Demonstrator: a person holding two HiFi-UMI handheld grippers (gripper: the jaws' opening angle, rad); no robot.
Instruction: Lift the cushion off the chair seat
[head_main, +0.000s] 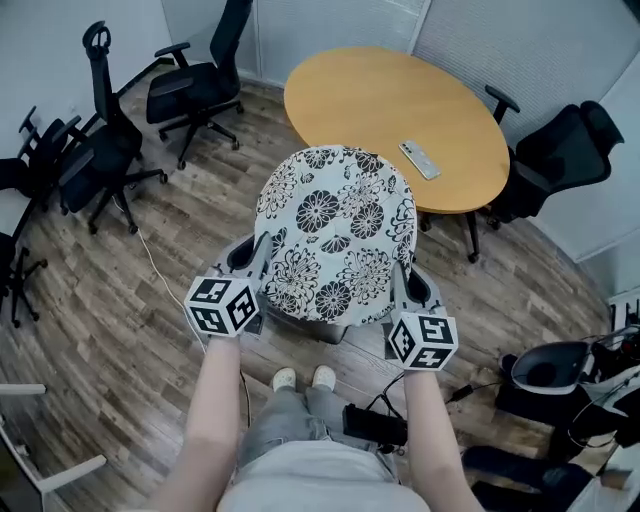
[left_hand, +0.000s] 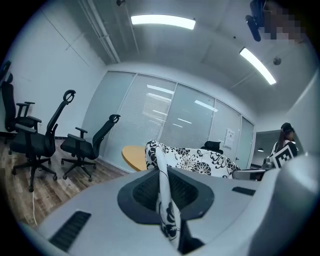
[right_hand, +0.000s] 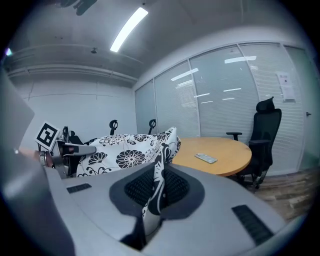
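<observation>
A white cushion with black flowers (head_main: 335, 235) hangs spread out in the air in front of me, held by its two near corners. My left gripper (head_main: 258, 262) is shut on the cushion's left edge (left_hand: 165, 200), and the fabric runs pinched between its dark pads. My right gripper (head_main: 402, 275) is shut on the right edge (right_hand: 156, 187) in the same way. The cushion (left_hand: 192, 160) stretches between the two grippers, and the cushion (right_hand: 120, 150) hides whatever chair seat lies below it in the head view.
A round wooden table (head_main: 395, 120) with a remote control (head_main: 419, 159) stands just beyond. Black office chairs (head_main: 195, 85) stand at the far left, another chair (head_main: 555, 160) at the right. Cables and gear (head_main: 560, 375) lie on the floor at right. My feet (head_main: 303, 378) are below.
</observation>
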